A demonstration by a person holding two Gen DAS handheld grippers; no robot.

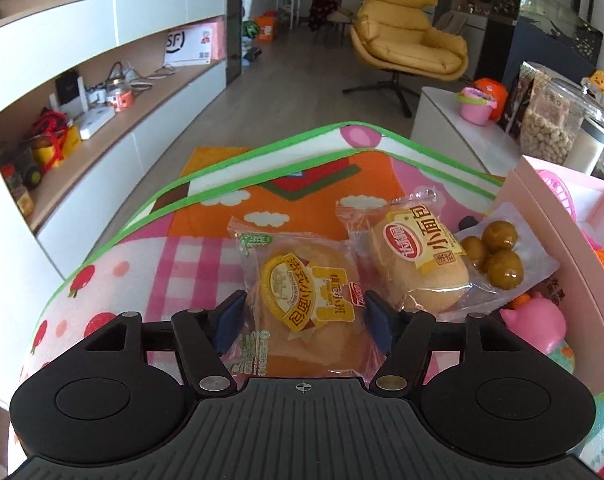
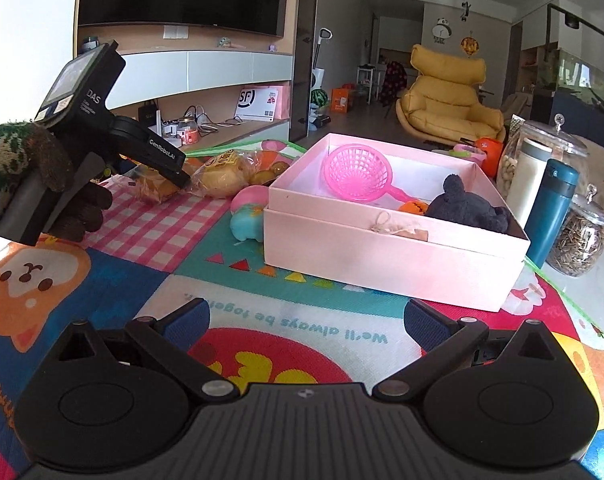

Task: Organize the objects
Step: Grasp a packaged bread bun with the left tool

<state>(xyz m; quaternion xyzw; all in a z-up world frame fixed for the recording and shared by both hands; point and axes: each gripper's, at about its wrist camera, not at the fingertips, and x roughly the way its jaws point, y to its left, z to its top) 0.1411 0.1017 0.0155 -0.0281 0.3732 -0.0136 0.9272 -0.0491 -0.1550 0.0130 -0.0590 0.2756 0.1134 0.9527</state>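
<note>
A wrapped bread packet [image 1: 306, 292] lies on the colourful play mat [image 1: 173, 264] between the fingers of my left gripper [image 1: 302, 308]. Its blue pads stand at the wrapper's two edges without squeezing it, so the jaws are open. A second bread packet [image 1: 418, 256] and a clear pouch of round green-brown snacks [image 1: 498, 256] lie just to its right. In the right wrist view a gloved hand [image 2: 29, 160] holds the left gripper [image 2: 181, 178] tipped down onto the bread [image 2: 157, 190]. My right gripper [image 2: 306, 316] hovers open over the mat, nothing between its fingers.
A pink box [image 2: 382, 248] on the mat holds a pink strainer [image 2: 358, 172] and a dark plush toy [image 2: 466, 208]. A pink and blue soft toy [image 2: 245, 212] lies against its left wall. Glass jars [image 2: 578, 240] and a blue flask [image 2: 554, 208] stand right of it.
</note>
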